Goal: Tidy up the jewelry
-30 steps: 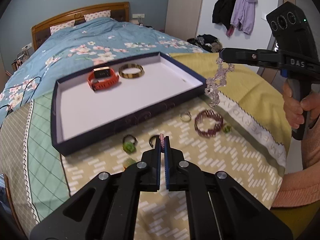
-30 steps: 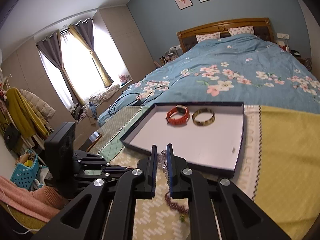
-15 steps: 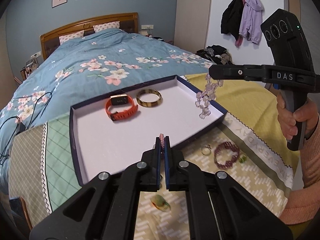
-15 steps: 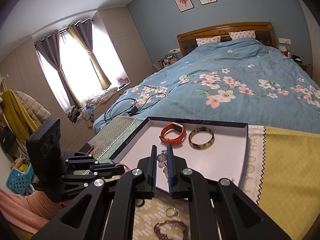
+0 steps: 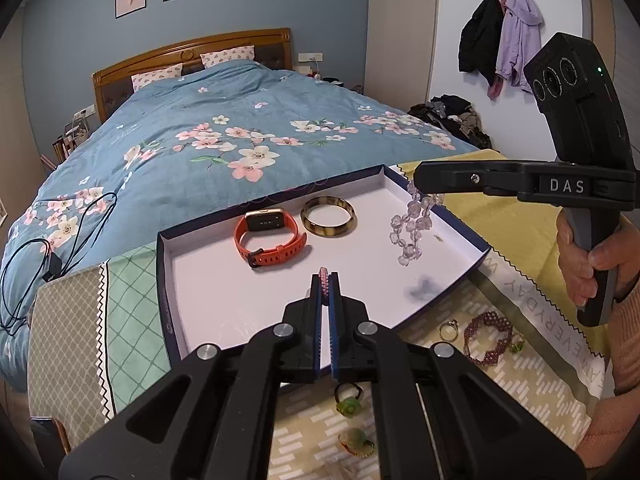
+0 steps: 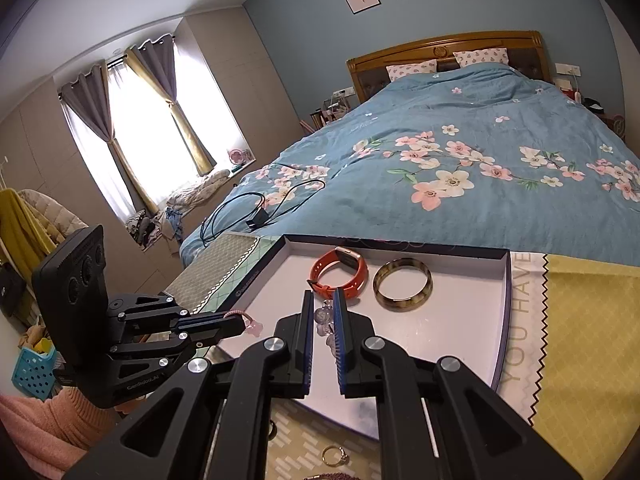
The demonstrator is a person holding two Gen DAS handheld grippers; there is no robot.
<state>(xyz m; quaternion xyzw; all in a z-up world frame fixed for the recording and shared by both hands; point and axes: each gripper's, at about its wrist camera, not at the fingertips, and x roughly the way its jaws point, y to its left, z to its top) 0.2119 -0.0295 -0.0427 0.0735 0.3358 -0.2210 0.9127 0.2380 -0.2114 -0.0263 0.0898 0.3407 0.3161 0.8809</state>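
— Bedroom, patterned cloth before the bed: what did we log?

— Item one: clear bead bracelet [image 5: 410, 224], light, limp, slippery, likely brittle; best taken across a few beads. Our right gripper [image 6: 322, 322] was narrowed on its top beads, the rest dangling above the tray [image 5: 478, 246], near its right edge.

— Item two?

— Pink beaded band [image 5: 324, 282], light and soft; our left gripper [image 5: 325, 286] was pinched tight on it above the tray's near edge.
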